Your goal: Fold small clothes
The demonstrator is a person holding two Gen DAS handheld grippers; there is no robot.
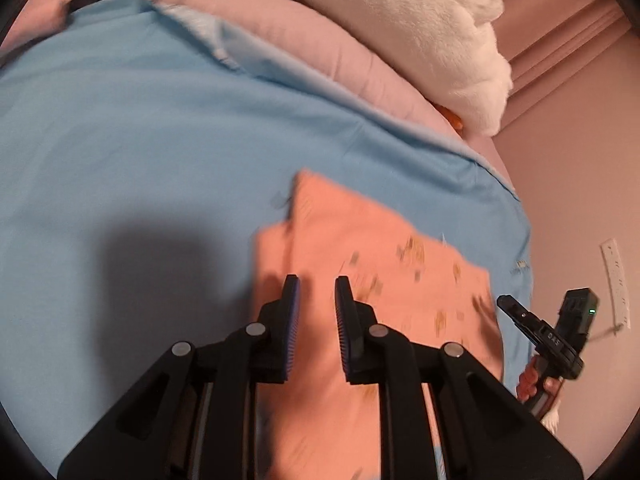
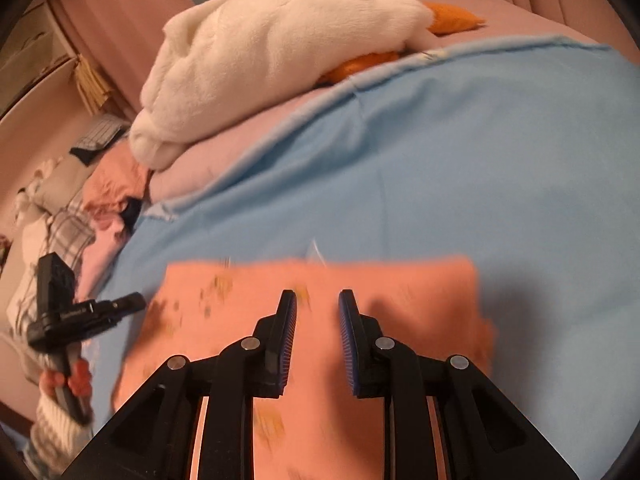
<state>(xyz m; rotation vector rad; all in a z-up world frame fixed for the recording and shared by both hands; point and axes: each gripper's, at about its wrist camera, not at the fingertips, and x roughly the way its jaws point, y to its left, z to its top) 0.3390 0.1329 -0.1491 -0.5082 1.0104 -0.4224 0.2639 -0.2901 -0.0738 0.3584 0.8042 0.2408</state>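
The folded orange garment (image 1: 372, 280) lay flat on the blue sheet (image 1: 140, 140). Left gripper (image 1: 317, 280) and right gripper (image 2: 317, 294) hovered above it, jaws slightly parted, holding nothing.

Both wrist cams angled down, close over bed's blue sheet (image 1: 160, 128), each looking fwd past its jaws, both share orange garment (image 2: 360, 292), white plush (image 2: 260, 48)

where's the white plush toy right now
The white plush toy lies at the top of both wrist views, on the pink bedding beyond the blue sheet's far edge.
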